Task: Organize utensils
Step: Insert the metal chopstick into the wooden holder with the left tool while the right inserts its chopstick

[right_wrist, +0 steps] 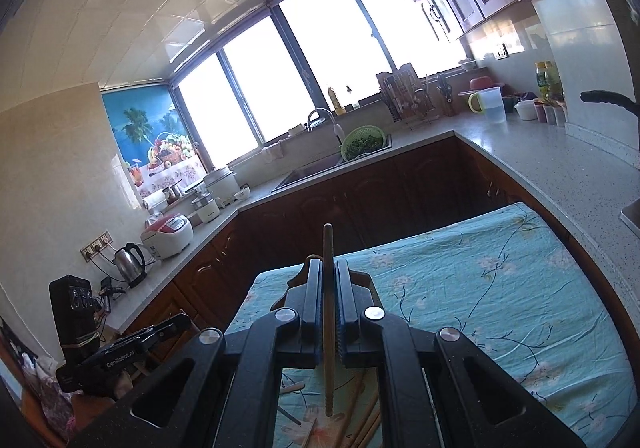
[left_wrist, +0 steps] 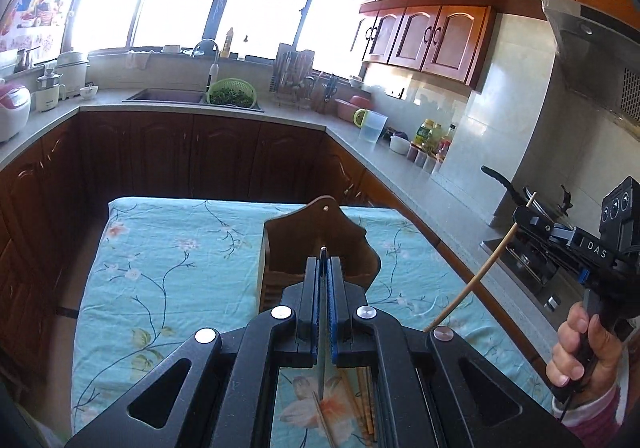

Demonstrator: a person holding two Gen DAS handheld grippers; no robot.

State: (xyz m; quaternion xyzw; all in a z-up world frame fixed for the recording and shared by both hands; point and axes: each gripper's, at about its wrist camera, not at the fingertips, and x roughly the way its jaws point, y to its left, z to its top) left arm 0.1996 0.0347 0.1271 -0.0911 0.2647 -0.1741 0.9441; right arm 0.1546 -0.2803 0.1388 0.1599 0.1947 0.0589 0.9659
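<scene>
In the left wrist view my left gripper (left_wrist: 323, 260) is shut on a thin dark utensil whose tip (left_wrist: 323, 249) pokes out between the fingers, just above the wooden utensil holder (left_wrist: 316, 244) on the floral tablecloth. My right gripper (left_wrist: 520, 214) shows at the right, shut on a wooden chopstick (left_wrist: 472, 280) that slants down toward the table. In the right wrist view my right gripper (right_wrist: 329, 268) clamps that chopstick (right_wrist: 328, 244) upright. Several more chopsticks (right_wrist: 360, 420) lie on the cloth below it. The left gripper's body (right_wrist: 120, 352) is at lower left.
The table wears a turquoise floral cloth (left_wrist: 172, 260). Counters run around it with a sink and green basket (left_wrist: 232, 92), a rice cooker (left_wrist: 12, 108), a clear jug (left_wrist: 372, 124), bottles, and a pan on the stove (left_wrist: 532, 200) at the right.
</scene>
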